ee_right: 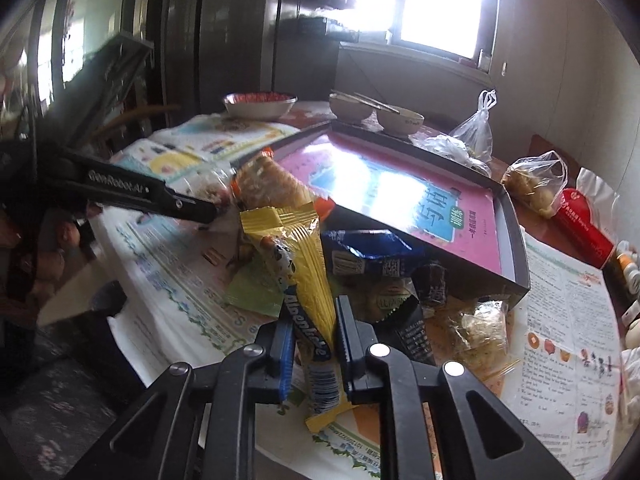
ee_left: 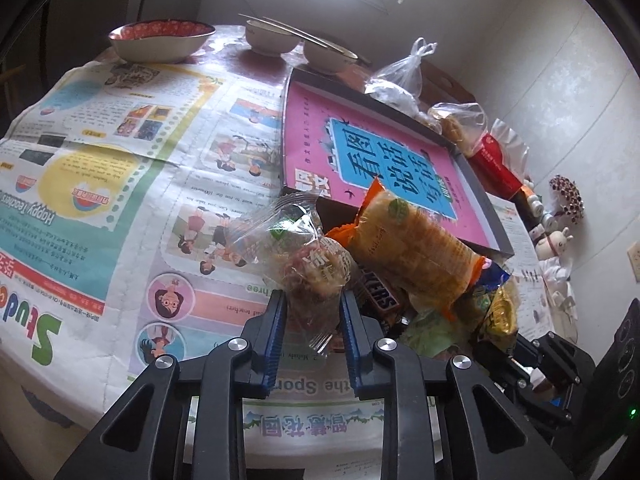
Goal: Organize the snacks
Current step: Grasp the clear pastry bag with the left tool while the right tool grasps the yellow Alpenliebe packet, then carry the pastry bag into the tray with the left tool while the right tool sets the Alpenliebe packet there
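My left gripper (ee_left: pixel 313 300) is shut on a clear-wrapped snack with reddish-brown filling (ee_left: pixel 308 264), held at the left edge of the snack pile. An orange cracker pack (ee_left: pixel 412 240) and a Snickers bar (ee_left: pixel 378 292) lie just right of it. My right gripper (ee_right: pixel 313 322) is shut on a long yellow Alpenliebe pack (ee_right: pixel 298 256), which stands up between the blue pads. The left gripper's arm (ee_right: pixel 152 196) shows in the right wrist view at the left. A dark tray with a pink book (ee_right: pixel 512 248) leans behind the pile.
Newspaper (ee_left: pixel 120 184) covers the table. A red-lined bowl (ee_left: pixel 160 40) and two small bowls with chopsticks (ee_left: pixel 300 40) stand at the far edge. Plastic bags (ee_left: pixel 400 80), a red box (ee_left: pixel 496 164) and small figurines (ee_left: pixel 556 236) sit at the right. More wrapped snacks (ee_right: pixel 476 328) lie by the tray.
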`<state>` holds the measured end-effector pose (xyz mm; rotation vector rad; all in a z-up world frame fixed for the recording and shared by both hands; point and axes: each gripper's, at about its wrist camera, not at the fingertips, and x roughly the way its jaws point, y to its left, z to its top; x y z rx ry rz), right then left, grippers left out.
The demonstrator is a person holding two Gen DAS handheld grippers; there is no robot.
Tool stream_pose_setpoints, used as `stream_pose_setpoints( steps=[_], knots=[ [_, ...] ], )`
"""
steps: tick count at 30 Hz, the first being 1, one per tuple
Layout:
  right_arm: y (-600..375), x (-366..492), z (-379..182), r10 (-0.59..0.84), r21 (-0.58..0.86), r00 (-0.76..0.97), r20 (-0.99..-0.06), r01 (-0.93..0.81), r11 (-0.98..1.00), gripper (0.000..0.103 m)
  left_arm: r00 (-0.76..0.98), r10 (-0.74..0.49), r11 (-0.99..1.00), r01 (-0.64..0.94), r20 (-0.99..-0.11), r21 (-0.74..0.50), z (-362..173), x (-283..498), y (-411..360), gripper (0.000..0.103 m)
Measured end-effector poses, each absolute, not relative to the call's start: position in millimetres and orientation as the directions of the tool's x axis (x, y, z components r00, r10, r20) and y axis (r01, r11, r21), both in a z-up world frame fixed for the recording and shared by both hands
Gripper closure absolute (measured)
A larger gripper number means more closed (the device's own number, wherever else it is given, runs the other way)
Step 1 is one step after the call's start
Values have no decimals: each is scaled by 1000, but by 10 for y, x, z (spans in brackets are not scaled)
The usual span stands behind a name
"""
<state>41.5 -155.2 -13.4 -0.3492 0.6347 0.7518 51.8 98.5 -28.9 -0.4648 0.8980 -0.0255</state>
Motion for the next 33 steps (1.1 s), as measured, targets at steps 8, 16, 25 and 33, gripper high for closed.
stream_pose_setpoints(
  steps=[8,16,25,33],
  knots=[
    [-1560,427,-123,524,-63,560,-642,-719,692,84,624,-253,866,-195,-739,-461,-341,540,1118,51],
    [-1601,426,-83,544,-35,558,-626,-718,695,84,622,-275,824,-241,-734,-513,-364,660,1241,41],
    [-1691,458,121,587,17,567,-578,-711,703,84,618,-260,824,-258,-742,-504,-363,740,1274,56],
    [-1800,712,363,604,81,592,-533,-675,733,84,655,-241,837,-233,-716,-496,-233,620,1320,57]
  ],
)
